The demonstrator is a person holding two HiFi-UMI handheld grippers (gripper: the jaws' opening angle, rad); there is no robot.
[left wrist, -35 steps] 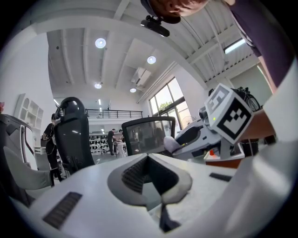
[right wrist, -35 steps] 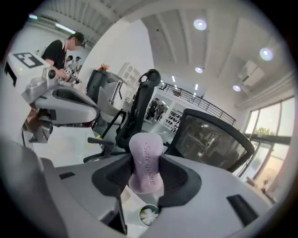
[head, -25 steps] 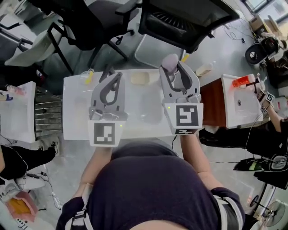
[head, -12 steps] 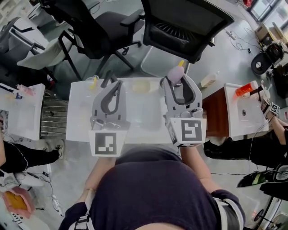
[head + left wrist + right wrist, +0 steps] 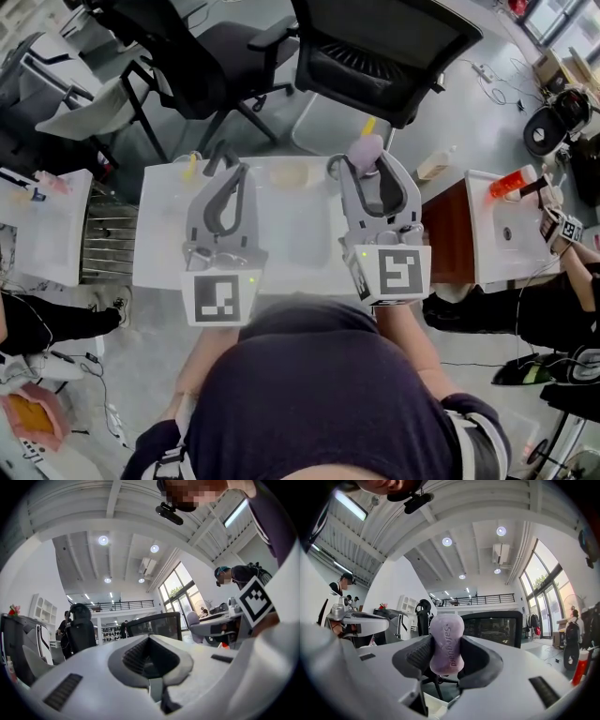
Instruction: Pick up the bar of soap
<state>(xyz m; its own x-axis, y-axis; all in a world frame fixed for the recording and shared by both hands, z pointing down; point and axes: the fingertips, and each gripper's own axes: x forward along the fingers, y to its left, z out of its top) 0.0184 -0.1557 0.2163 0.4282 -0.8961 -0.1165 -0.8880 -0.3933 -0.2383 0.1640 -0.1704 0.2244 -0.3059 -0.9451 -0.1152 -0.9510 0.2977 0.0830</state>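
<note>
Note soap (image 5: pixel 446 641) clamped upright between the jaws of right gripper (image 5: pixel 361 161), over the far edge of table (image 5: pixel 300 239) and apparently clear of it; gripped across the broad faces, likely to keep a slick bar from slipping. Note left gripper (image 5: pixel 225 159) closed on nothing, parked alongside as the idle tool. Judge pickup essentially complete.

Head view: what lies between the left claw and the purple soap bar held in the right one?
A pale cream object on the white table, between the left claw and the soap bar; only the head view shows it.
</note>
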